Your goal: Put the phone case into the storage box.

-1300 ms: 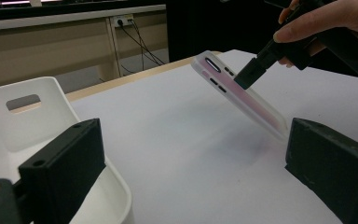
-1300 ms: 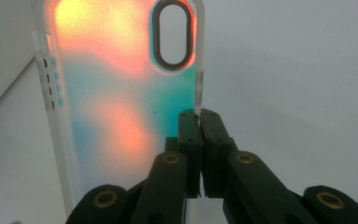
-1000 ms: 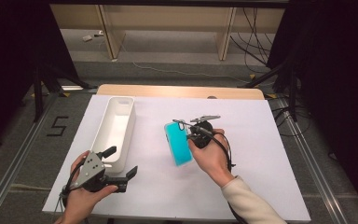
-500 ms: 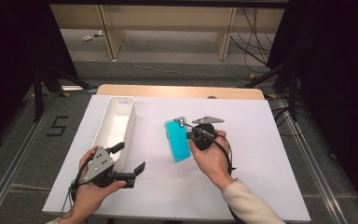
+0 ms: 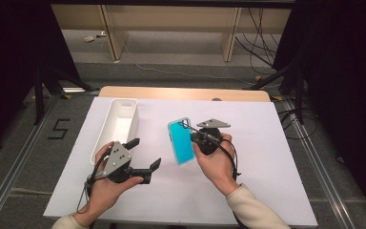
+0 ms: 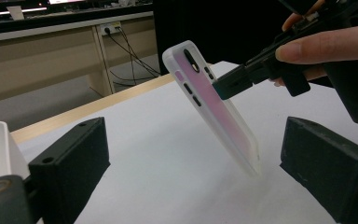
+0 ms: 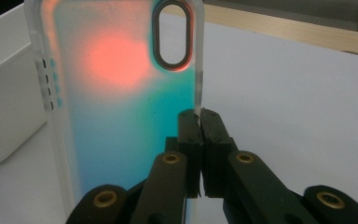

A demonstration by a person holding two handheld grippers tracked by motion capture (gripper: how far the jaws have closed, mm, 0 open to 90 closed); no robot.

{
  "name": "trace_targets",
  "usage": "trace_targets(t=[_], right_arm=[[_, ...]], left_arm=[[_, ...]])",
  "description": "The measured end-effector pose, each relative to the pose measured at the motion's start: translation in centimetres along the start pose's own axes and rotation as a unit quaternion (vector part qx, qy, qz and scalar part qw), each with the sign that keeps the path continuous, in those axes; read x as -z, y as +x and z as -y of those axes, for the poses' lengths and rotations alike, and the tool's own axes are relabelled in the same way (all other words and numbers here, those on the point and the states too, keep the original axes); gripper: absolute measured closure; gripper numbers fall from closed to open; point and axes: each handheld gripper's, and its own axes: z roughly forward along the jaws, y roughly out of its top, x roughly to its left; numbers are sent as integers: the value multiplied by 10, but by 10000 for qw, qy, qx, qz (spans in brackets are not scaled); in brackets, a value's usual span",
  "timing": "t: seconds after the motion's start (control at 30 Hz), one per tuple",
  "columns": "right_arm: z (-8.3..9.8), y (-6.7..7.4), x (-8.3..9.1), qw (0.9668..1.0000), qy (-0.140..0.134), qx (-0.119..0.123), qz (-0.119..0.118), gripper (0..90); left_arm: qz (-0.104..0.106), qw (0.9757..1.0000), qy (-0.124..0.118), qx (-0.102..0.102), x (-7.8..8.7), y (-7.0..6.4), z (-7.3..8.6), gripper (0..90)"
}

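My right gripper (image 5: pixel 188 130) pinches the edge of the teal phone case (image 5: pixel 181 142), tilted w/ its bottom corner on the white table (image 5: pixel 267 157), near the white bin (image 5: pixel 120 125); left gripper (image 5: pixel 143 155), jaws wide & empty, nears – next: close on the case's free edge w/o knocking it

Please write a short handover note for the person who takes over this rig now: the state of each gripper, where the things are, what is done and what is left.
Right gripper: jaws shut on the side edge of the translucent teal phone case, holding it tilted with its lower end at the white table cover.
Left gripper: jaws open, holding nothing, low over the cover and pointing toward the case.
Long white plastic tray: at the left of the cover, nothing visible inside.
Done: the case is gripped and raised at one end.
Left: probably a second grip by the left gripper, then perhaps placing the case in the tray; this is a guess.
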Motion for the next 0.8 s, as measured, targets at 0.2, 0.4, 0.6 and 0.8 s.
trace_targets(t=[0.2, 0.4, 0.6, 0.8], right_arm=[[-1, 2, 3, 9999, -123, -28, 19, 888], [-2, 2, 4, 9999, -140, -9, 62, 888], [-4, 4, 5, 9997, -231, -37, 114, 889], [-6, 6, 8, 9994, -330, -88, 83, 888]], left_arm=[[-8, 10000, 41, -34, -12, -3, -6, 111], [-70, 9998, 115, -142, -24, -8, -12, 150], [-90, 9995, 263, -168, -36, -16, -12, 165], [-168, 9992, 329, -142, -45, -18, -10, 198]])
